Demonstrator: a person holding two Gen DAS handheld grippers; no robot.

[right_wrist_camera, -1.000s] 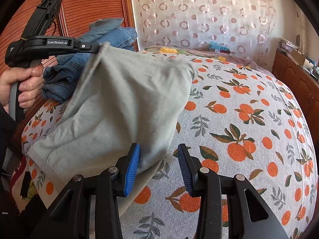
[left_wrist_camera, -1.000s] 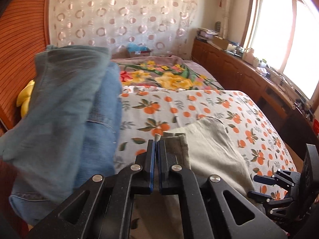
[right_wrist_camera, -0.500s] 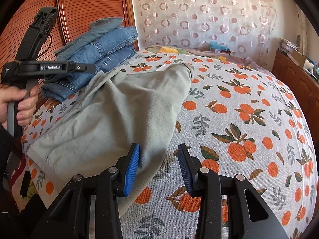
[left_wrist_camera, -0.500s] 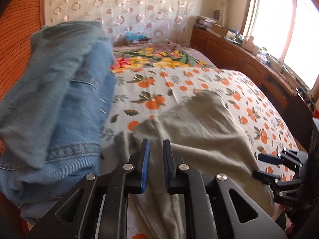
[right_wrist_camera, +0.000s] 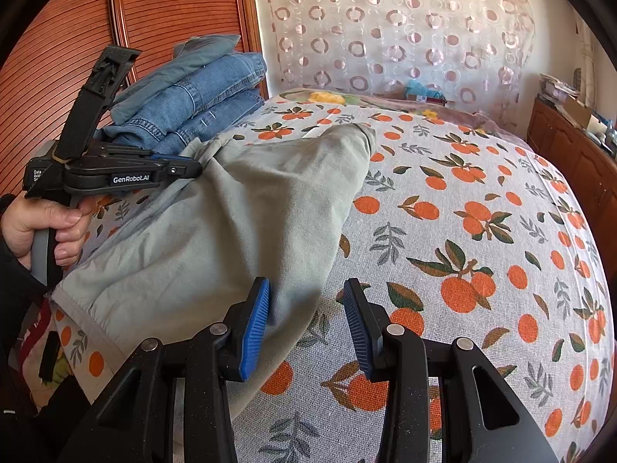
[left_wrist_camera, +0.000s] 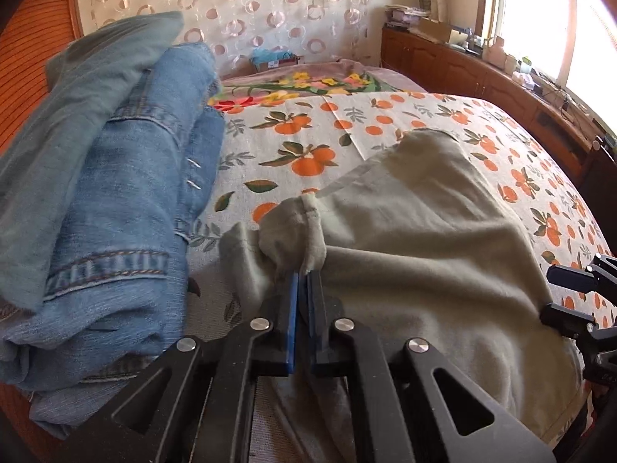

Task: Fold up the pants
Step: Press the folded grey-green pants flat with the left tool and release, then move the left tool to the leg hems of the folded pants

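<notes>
The pants [right_wrist_camera: 239,227] lay on the bed [right_wrist_camera: 482,200], near its edge by the person, beside the jeans [right_wrist_camera: 193,100] stacked at the headboard side. A second ago one corner was held high and the cloth hung like a tent; now that corner had come down low, so the cloth lay almost flat on the bed, folded over itself. Half a second ago the left fingers stood a little apart, and now they were closed again on a small bunch of the hem. I judge that one fold was just laid down and the corner was being placed or corrected. The long axis of the pants ran from the near bed edge away toward the curtain wall, with the narrower end pointing far. The left gripper [left_wrist_camera: 302,281] pinched the hem. The right gripper [right_wrist_camera: 306,316] hung with fingers apart above the near edge of the cloth, gripping nothing.
</notes>
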